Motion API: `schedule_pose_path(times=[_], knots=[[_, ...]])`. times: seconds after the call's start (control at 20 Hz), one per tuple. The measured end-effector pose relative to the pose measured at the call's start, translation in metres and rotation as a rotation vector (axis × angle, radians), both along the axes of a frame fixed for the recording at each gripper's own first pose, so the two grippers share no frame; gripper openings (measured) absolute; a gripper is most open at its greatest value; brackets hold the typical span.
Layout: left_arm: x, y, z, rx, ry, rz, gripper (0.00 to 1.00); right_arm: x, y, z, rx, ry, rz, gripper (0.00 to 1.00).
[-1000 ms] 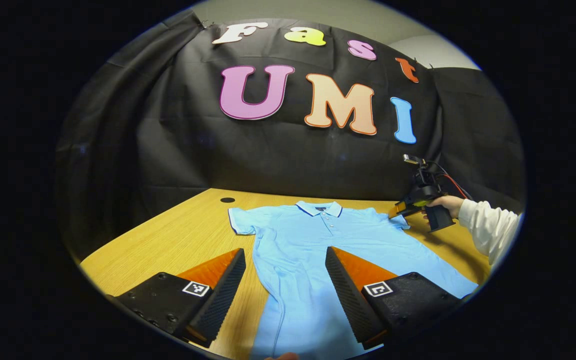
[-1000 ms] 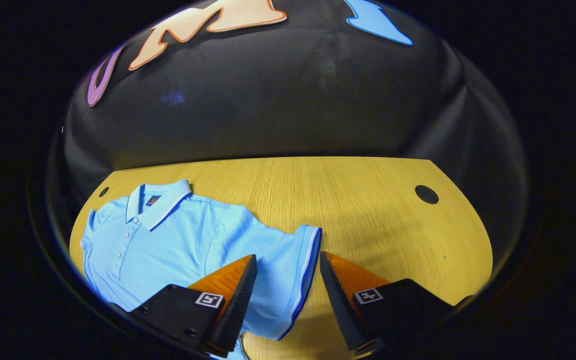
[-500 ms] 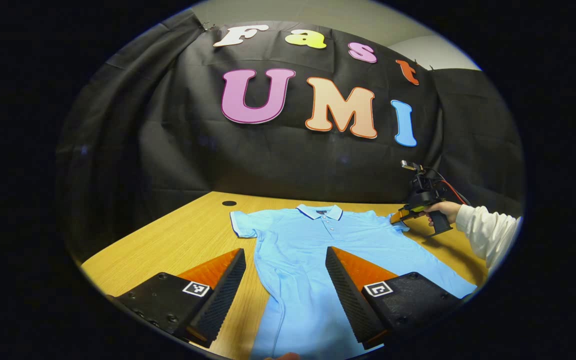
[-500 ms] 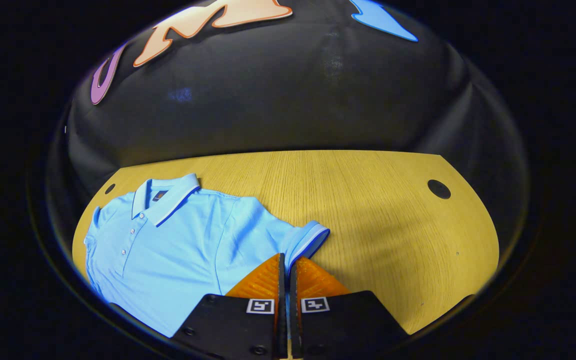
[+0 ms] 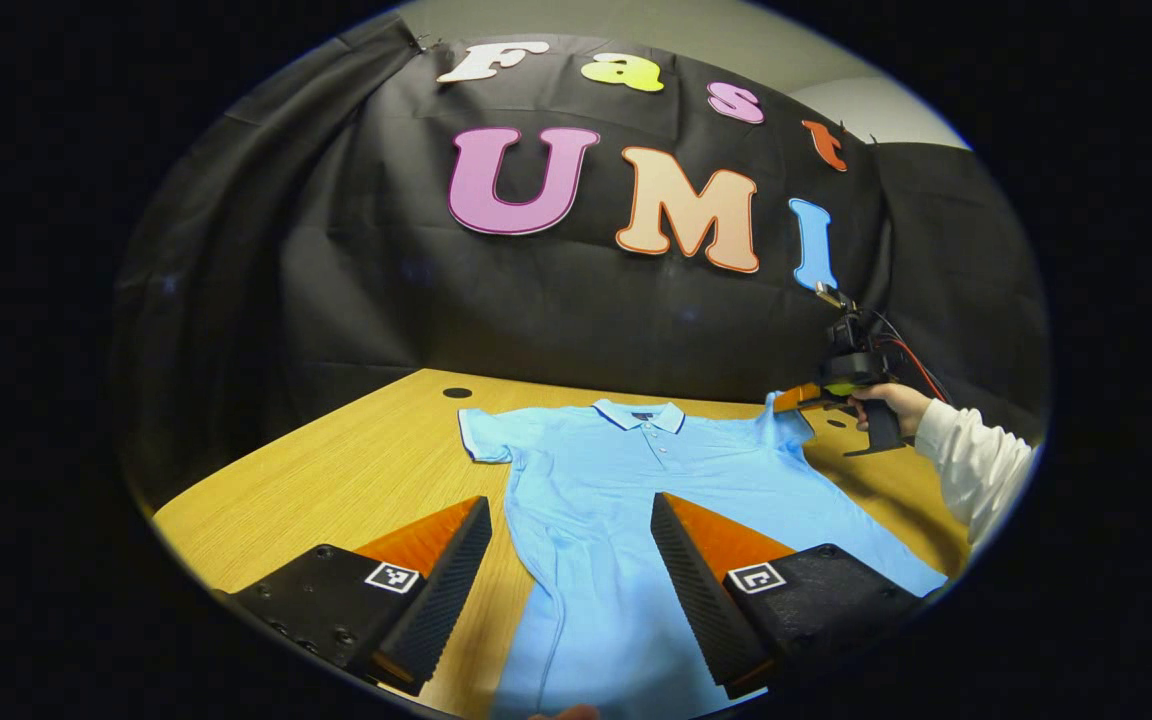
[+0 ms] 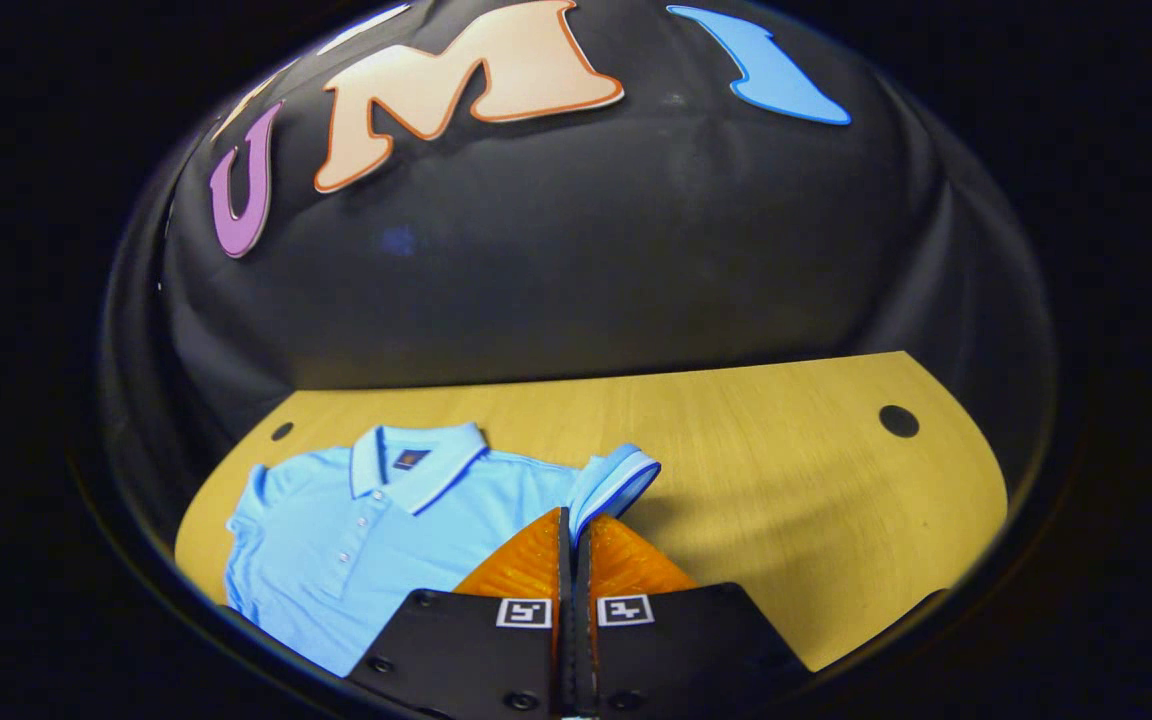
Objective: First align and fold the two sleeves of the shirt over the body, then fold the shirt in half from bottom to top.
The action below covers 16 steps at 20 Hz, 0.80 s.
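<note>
Right gripper — jaws pressed together on the right sleeve at its striped cuff, the cuff raised off the tabletop and standing up just past the fingertips. In the left gripper view the same gripper sits at the far right, held by a hand in a white sleeve, with that corner of cloth peaked upward. Left gripper — jaws wide apart, holding nothing, hovering low over the lower body of the shirt. The shirt is a light-blue polo lying face up and flat on the wooden tabletop, collar toward the booth wall, left sleeve spread out to the side and flat. Handling, as a judgement: light, soft knit with no stiffness; it will drape and sag from any 1 pinch point, and the layer beneath may drag along if lifted too high. The ribbed cuff edge looks the firmest spot to hold, so the present hold is a sound one. For the left sleeve, the matching cuff edge is the likely pick. For the final bottom-to-top fold, the 2 hem corners — 1 per gripper — should keep the cloth square. Cloth on smooth wood could slide, so the fold-over wants a low carry.
</note>
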<state>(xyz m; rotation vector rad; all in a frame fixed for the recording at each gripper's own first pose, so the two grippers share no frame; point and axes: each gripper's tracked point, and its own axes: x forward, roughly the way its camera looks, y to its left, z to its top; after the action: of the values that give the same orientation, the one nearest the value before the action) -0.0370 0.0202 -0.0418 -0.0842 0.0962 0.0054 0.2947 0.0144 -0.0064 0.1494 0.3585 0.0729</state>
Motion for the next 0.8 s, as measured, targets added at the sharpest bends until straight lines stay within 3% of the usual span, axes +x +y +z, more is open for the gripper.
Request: schedule_pose_path(times=[0.15,0.4,0.65,0.75,0.8], knots=[[0.001,-0.001,-0.002,-0.001,0.009,-0.001,0.95,0.002,0.053,0.003,0.126,-0.009,0.095,0.02],[-0.003,0.004,-0.002,0.004,0.015,0.016,0.96,0.001,0.112,-0.025,0.155,0.035,0.192,0.02],[-0.002,0.007,-0.003,0.002,0.034,0.028,0.96,-0.006,0.149,-0.050,0.236,0.100,0.272,0.06],[0.001,0.006,-0.001,-0.020,0.031,0.022,0.95,-0.017,0.163,-0.056,0.291,0.138,0.325,0.03],[0.003,0.005,0.001,-0.030,0.034,0.018,0.95,-0.022,0.164,-0.055,0.306,0.151,0.342,0.13]])
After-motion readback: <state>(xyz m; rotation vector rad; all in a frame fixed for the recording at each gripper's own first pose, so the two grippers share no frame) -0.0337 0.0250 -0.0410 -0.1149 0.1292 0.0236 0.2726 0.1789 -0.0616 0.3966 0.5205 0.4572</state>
